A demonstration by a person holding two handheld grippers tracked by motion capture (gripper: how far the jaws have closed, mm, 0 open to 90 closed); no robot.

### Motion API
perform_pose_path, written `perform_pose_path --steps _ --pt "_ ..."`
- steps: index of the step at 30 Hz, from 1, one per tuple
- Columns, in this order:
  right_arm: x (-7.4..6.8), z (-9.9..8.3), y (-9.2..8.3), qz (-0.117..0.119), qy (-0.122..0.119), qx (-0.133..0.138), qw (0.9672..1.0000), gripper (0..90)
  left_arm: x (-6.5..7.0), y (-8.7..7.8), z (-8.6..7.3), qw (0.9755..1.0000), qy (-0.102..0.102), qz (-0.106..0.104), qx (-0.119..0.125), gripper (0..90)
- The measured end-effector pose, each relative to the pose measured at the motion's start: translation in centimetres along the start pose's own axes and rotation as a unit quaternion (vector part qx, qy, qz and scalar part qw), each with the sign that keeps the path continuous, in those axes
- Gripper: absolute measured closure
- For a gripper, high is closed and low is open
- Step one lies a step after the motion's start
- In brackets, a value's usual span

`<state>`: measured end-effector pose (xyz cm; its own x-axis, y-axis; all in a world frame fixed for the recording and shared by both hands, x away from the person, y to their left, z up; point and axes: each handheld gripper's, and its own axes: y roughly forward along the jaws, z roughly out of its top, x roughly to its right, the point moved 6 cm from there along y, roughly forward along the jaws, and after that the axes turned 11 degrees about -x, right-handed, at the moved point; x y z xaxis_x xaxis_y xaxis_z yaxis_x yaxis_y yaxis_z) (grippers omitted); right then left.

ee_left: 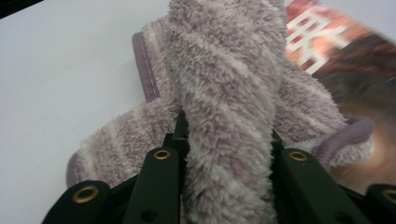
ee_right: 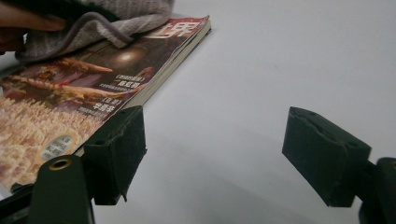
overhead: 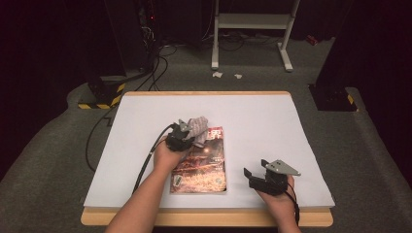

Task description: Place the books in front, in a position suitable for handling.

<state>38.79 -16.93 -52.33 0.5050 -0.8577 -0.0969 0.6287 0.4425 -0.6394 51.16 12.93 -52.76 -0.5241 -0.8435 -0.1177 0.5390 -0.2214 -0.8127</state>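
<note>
Your left gripper (overhead: 187, 137) is clamped on the fluffy grey cloth (ee_left: 229, 93), which sits at the top edge of the magazine (overhead: 201, 162) on the counter (overhead: 272, 121) — wipe with light, even strokes. Your right gripper (overhead: 256, 172) stands wide open, empty — use it to steady the magazine.

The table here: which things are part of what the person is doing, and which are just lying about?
In use:
- fluffy cloth, clamped in the left gripper
- magazine, which the cloth lies partly on
- right gripper, open, beside the magazine

Lying about:
- paper scraps on the floor
- white metal frame behind the table
</note>
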Motion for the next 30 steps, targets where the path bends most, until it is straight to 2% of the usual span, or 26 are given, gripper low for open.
perform_pose_path --steps 5,9,13,18,20,22,23,24,25,26,30 --pt "0.2 0.1 0.1 -0.009 0.003 0.0 1.0 15.4 -1.5 -0.5 -0.9 0.9999 -0.013 0.008 -0.006 69.6" --pt "0.2 0.1 0.2 -0.015 -0.005 0.001 0.9999 14.5 -1.3 -0.3 -0.7 0.9999 -0.013 0.009 -0.004 69.5" --pt "-0.2 0.0 0.3 -0.026 -0.03 -0.007 0.9992 14.6 -0.3 0.2 0.1 0.9999 -0.01 0.002 0.002 69.5" --pt "-0.1 0.1 0.1 -0.034 -0.039 -0.014 0.9986 17.0 2.0 1.0 1.6 0.9998 0.003 -0.015 0.01 69.5" --pt "0.0 0.0 0.1 -0.037 -0.037 -0.021 0.9984 17.8 3.5 1.4 2.5 0.9995 0.012 -0.026 0.012 69.5" --pt "0.1 0.0 0.1 -0.039 -0.033 -0.025 0.9984 17.7 5.8 1.6 3.4 0.9986 0.032 -0.041 0.014 69.5" --pt "0.2 0.0 0.1 -0.033 -0.028 -0.026 0.9987 17.2 5.8 1.6 3.4 0.9986 0.032 -0.041 0.014 69.5" --pt "0.2 0.0 0.0 -0.03 -0.025 -0.027 0.9989 16.6 7.4 1.6 3.9 0.9977 0.044 -0.05 0.018 69.5" --pt "0.2 0.0 0.0 -0.03 -0.025 -0.027 0.9989 16.6 7.4 1.6 3.9 0.9977 0.044 -0.05 0.018 69.5" --pt "0.3 -0.1 0.0 -0.029 -0.023 -0.028 0.9989 15.5 8.7 1.5 4.1 0.9969 0.05 -0.057 0.021 69.5" --pt "0.3 -0.1 0.0 -0.026 -0.022 -0.025 0.9991 15.4 9.5 1.3 3.9 0.9968 0.049 -0.059 0.024 69.5"
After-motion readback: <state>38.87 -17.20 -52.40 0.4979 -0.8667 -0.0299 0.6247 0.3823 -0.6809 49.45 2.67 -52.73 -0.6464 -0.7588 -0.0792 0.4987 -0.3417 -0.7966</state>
